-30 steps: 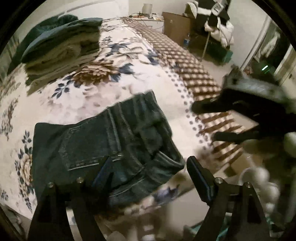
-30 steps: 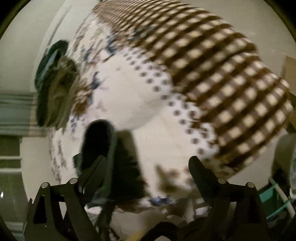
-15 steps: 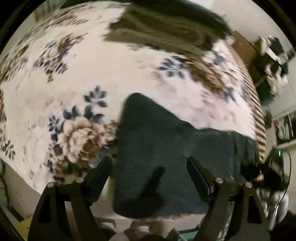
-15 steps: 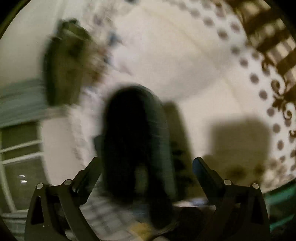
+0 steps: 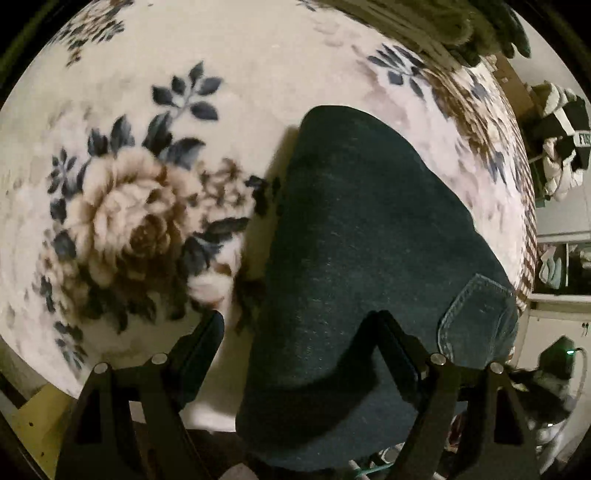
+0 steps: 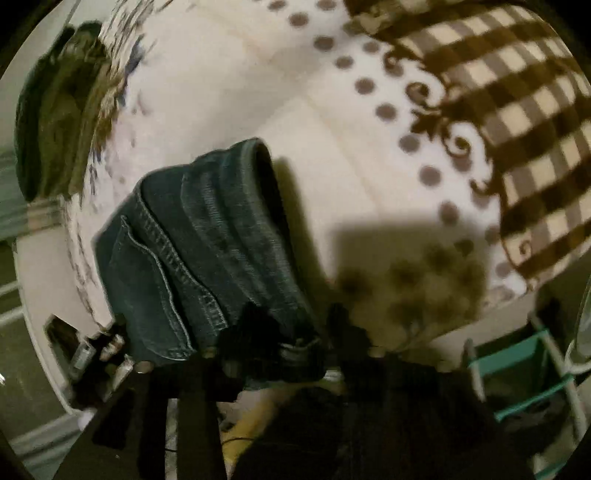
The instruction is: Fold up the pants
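Observation:
Dark blue jeans point(image 5: 369, 236) lie folded on the floral bed cover point(image 5: 122, 206), a back pocket showing at the right. My left gripper point(image 5: 299, 343) is open, its jaws straddling the left edge of the jeans at the bed's near side. In the right wrist view the jeans point(image 6: 199, 236) show their waistband end and pocket seams. My right gripper point(image 6: 291, 332) has closed its jaws on the waistband edge; the fingers are blurred.
A stack of folded dark and olive clothes point(image 5: 443, 22) sits at the far end of the bed, also in the right wrist view point(image 6: 55, 110). A brown checked blanket point(image 6: 498, 92) covers the right part. A teal rack point(image 6: 524, 373) stands beside the bed.
Both grippers have come down close to the jeans. The right gripper, open before, has closed on the waistband edge. The left gripper has moved nearer the folded edge.

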Tool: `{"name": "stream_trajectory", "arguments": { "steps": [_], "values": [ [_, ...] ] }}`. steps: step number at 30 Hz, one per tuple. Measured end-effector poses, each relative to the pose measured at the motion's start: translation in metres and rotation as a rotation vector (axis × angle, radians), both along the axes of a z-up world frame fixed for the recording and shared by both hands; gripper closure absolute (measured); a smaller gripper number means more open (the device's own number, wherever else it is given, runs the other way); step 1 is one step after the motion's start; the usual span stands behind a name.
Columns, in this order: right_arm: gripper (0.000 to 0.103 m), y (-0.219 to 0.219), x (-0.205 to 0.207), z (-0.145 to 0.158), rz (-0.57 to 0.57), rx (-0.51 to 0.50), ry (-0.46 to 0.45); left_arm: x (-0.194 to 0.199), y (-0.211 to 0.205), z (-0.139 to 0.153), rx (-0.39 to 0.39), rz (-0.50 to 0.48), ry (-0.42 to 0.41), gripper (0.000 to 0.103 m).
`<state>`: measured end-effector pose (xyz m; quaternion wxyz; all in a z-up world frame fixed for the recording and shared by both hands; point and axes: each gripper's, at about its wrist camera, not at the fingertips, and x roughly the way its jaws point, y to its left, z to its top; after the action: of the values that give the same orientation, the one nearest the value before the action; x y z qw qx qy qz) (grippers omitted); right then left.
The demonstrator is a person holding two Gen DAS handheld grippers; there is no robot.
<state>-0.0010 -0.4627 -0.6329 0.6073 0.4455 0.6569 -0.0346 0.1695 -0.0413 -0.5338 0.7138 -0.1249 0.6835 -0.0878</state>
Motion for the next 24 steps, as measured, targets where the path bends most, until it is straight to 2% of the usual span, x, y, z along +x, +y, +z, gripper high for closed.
{"name": "stream_trajectory", "arguments": {
  "steps": [2,4,6,9,10,11,12,17,19,21,24],
  "values": [
    [0.055,-0.003,-0.004,0.019,-0.063,0.038,-0.06,-0.002,-0.002,0.002,0.006,-0.017,-0.01,0.021],
    [0.045,-0.007,-0.012,0.028,-0.132,0.064,-0.084,-0.002,-0.005,0.002,0.005,-0.028,-0.007,0.021],
    [0.044,-0.008,-0.016,0.027,-0.201,0.114,-0.078,-0.002,-0.008,0.001,-0.003,-0.035,-0.006,0.021],
    [0.045,-0.004,-0.019,0.007,-0.255,0.138,-0.036,0.0,-0.014,0.0,0.001,-0.054,-0.009,0.021],
    [0.06,-0.002,-0.018,0.003,-0.258,0.14,-0.036,0.0,-0.016,0.0,0.001,-0.061,-0.008,0.021],
    [0.078,0.005,-0.015,0.005,-0.245,0.098,-0.03,0.0,-0.018,0.0,0.002,-0.072,-0.007,0.021],
    [0.086,0.007,-0.015,0.006,-0.232,0.072,-0.032,0.0,-0.019,0.0,0.006,-0.08,-0.007,0.021],
    [0.09,0.008,-0.024,0.053,-0.256,0.043,-0.084,-0.001,-0.018,0.004,-0.007,-0.106,0.005,0.021],
    [0.09,0.008,-0.03,0.062,-0.234,0.03,-0.08,-0.002,-0.015,0.006,-0.007,-0.108,0.005,0.021],
    [0.09,0.008,-0.036,0.054,-0.197,0.015,-0.027,-0.002,-0.011,0.008,-0.005,-0.114,0.008,0.021],
    [0.086,0.013,-0.037,0.018,-0.084,-0.022,0.054,0.004,-0.009,0.012,-0.015,-0.115,0.01,0.021]
  ]
}}
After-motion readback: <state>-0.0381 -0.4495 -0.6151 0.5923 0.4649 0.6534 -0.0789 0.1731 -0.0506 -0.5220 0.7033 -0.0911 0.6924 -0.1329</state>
